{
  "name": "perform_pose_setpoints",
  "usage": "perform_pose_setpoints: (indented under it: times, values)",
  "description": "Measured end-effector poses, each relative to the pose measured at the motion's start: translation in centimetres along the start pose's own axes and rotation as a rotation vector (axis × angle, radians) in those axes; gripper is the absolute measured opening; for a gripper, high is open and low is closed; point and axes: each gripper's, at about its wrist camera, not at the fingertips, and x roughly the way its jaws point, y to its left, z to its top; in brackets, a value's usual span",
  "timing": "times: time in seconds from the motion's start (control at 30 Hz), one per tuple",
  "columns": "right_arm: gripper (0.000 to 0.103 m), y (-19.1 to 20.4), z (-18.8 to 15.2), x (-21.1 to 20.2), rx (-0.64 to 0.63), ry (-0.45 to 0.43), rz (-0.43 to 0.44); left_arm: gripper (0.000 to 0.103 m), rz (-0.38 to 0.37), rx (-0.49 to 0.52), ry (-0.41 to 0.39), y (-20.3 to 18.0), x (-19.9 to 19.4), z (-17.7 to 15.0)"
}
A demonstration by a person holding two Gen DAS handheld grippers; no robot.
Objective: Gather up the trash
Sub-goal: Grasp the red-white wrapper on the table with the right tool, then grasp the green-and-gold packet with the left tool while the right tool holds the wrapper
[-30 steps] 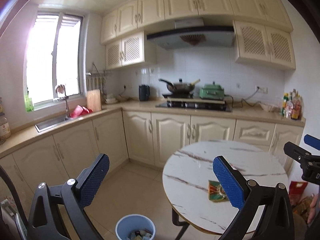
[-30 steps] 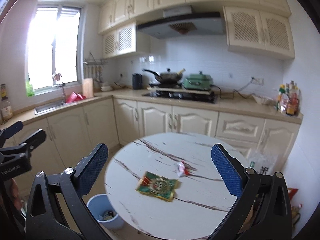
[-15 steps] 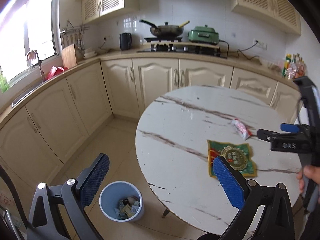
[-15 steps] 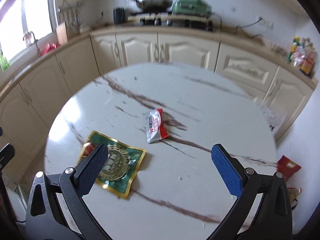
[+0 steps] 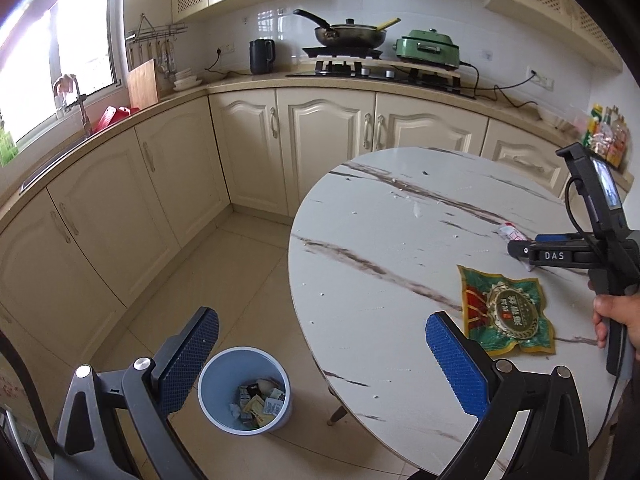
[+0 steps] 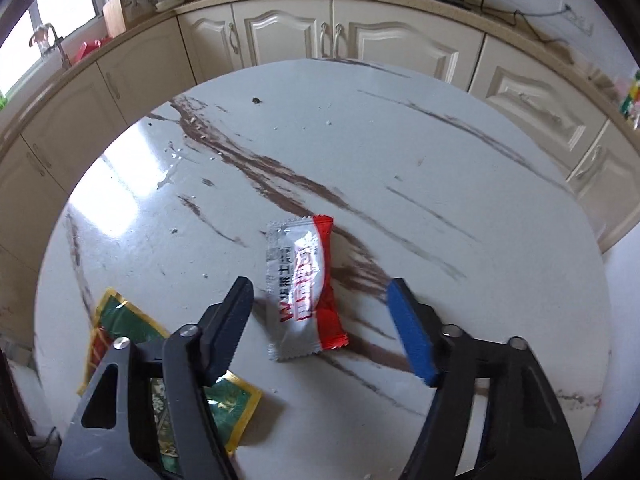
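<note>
Half-closing right gripper (image 6: 318, 312) jaws—astride wrapper (image 6: 302, 288), untouched.

left gripper (image 5: 320, 354): black angular frame, silver round screws at the pivots, two flat fingers.
left finger pads (image 5: 456, 364): blue, fine cross-hatched texture.
right gripper (image 6: 320, 308): black frame, silver screws; one pad blue, the other looks black.
right gripper body, seen from left wrist view: black bar lettered "das" in white, small lit screen on top, thin black cable.
hand (image 5: 618, 320): bare, no sleeve visible.
</note>
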Motion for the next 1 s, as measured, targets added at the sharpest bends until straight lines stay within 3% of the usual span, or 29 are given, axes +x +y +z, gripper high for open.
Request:
perform_pose_setpoints:
  times: [0.1,0.17,0.2,0.47,0.63,0.7,1.0]
  values:
    - [0.032,0.6,0.1,-0.2,-0.043,-0.01,0.016,0.102,-0.004,-0.015,0.008,0.5,0.2,-0.2]
    - [0.029,1.0,-0.1,-0.4,-0.079,-0.015,0.022,0.102,-0.01,-0.023,0.013,1.0,0.2,-0.3]
    - [0.018,1.2,-0.2,-0.6,-0.094,-0.019,0.025,0.102,-0.013,-0.027,0.015,1.3,0.1,-0.6]
    - [0.015,1.1,-3.3,-4.0,-0.114,-0.045,0.024,0.102,-0.037,-0.074,0.039,2.3,-0.3,-2.3]
    - [0.013,4.6,-5.9,-5.6,-0.216,-0.017,0.006,0.102,-0.049,-0.11,0.069,2.9,0.0,-3.3]
    - [0.013,5.8,-6.3,-5.3,-0.244,-0.01,-0.049,0.102,-0.066,-0.13,0.082,3.3,0.2,-3.7]
    - [0.013,13.7,-5.9,-4.5,-0.339,-0.019,0.084,0.102,-0.167,-0.255,0.119,5.9,0.5,-5.3]
